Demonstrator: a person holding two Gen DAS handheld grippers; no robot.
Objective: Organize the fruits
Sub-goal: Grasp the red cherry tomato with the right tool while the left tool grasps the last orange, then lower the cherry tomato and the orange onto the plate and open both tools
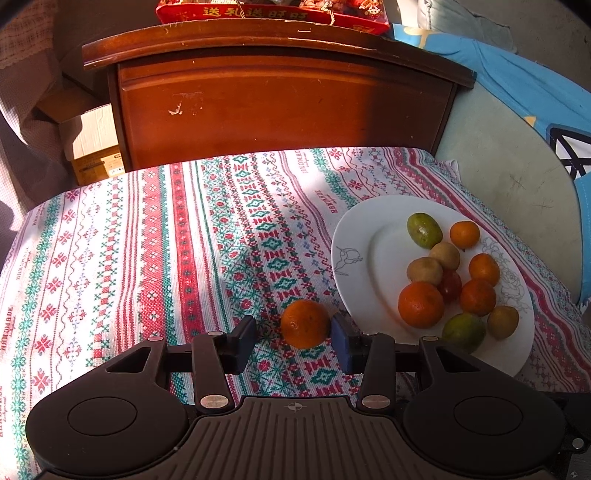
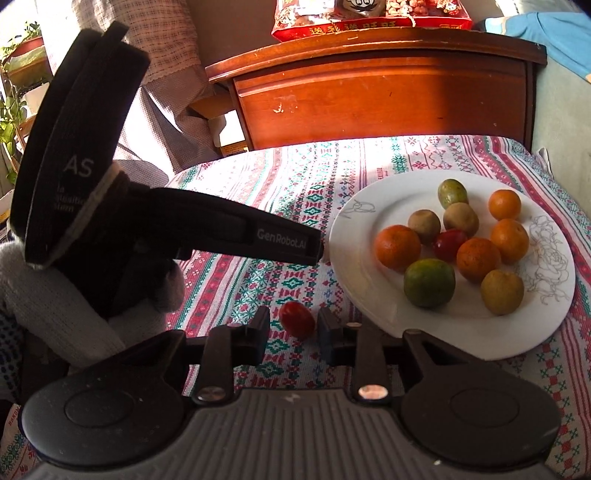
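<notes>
In the left wrist view my left gripper is open around an orange mandarin that lies on the patterned cloth; the right pad touches it, the left pad stands apart. A white plate to its right holds several fruits: mandarins, green and brown ones, one red. In the right wrist view my right gripper is open around a small red fruit on the cloth, with gaps on both sides. The same plate lies ahead to the right. The left gripper's body crosses the left of that view.
The table carries a red, green and white patterned cloth. A dark wooden cabinet stands behind it with a red gift box on top. A cardboard box sits left of the cabinet. Blue fabric lies at the right.
</notes>
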